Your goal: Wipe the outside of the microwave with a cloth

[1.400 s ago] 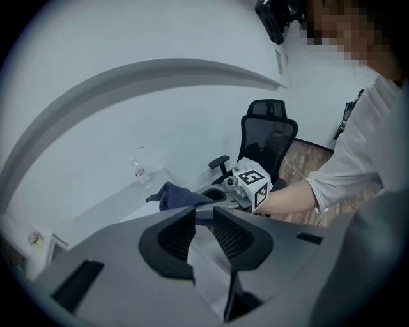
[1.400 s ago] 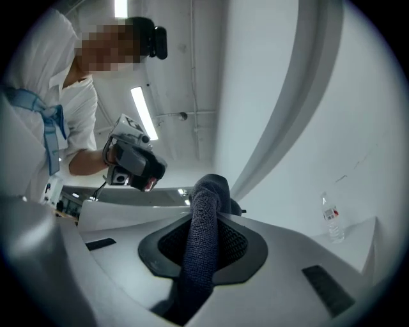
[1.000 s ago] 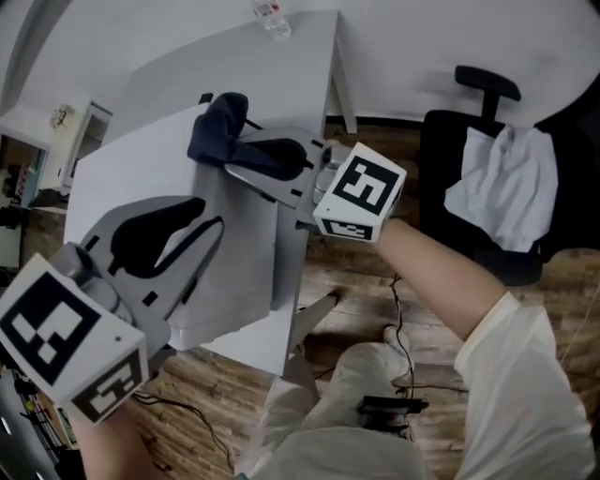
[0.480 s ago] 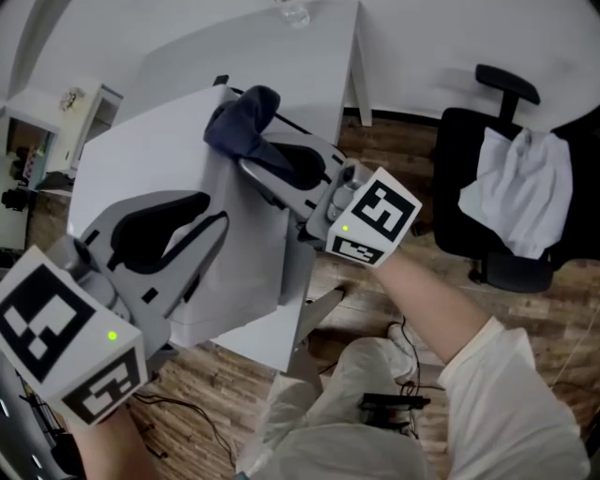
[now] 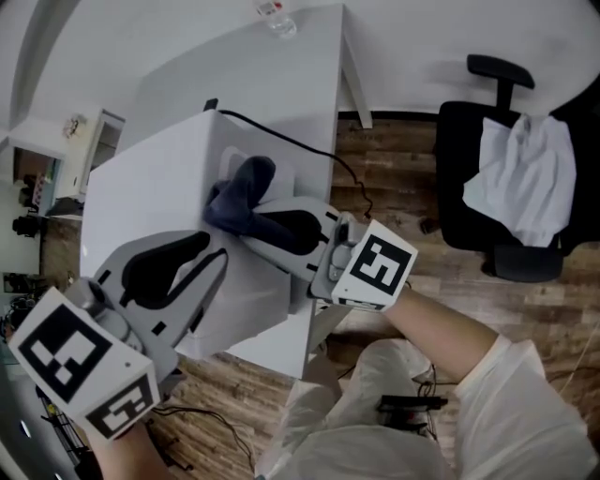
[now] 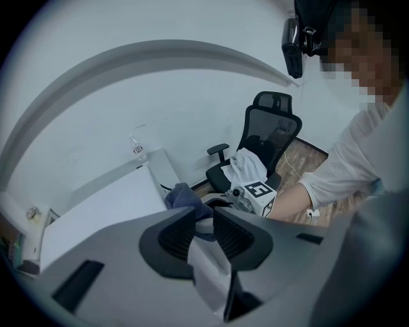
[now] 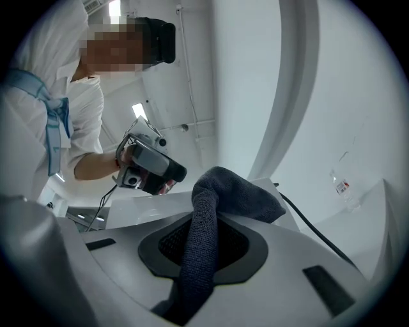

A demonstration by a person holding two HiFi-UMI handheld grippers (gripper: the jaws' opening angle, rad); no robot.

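The white microwave (image 5: 141, 187) stands on a white table (image 5: 281, 84). A dark blue cloth (image 5: 242, 187) lies bunched against the microwave's right top edge, and my right gripper (image 5: 239, 220) is shut on it. In the right gripper view the cloth (image 7: 223, 198) runs down between the jaws of the right gripper (image 7: 204, 239). My left gripper (image 5: 211, 262) sits at the microwave's near right edge. In the left gripper view the left gripper (image 6: 203, 230) has its jaws close together with a white edge of the microwave (image 6: 211, 271) between them. The cloth (image 6: 182, 195) shows just beyond.
A black cable (image 5: 281, 141) runs from the microwave's back across the table. A clear bottle (image 5: 275, 17) stands at the table's far edge. A black office chair (image 5: 487, 122) with a white garment (image 5: 520, 178) stands at the right on the wood floor. A shelf (image 5: 56, 141) is at the left.
My right gripper has drawn the cloth from the microwave's far right corner toward me along its right edge. The left gripper has stayed at the near edge.
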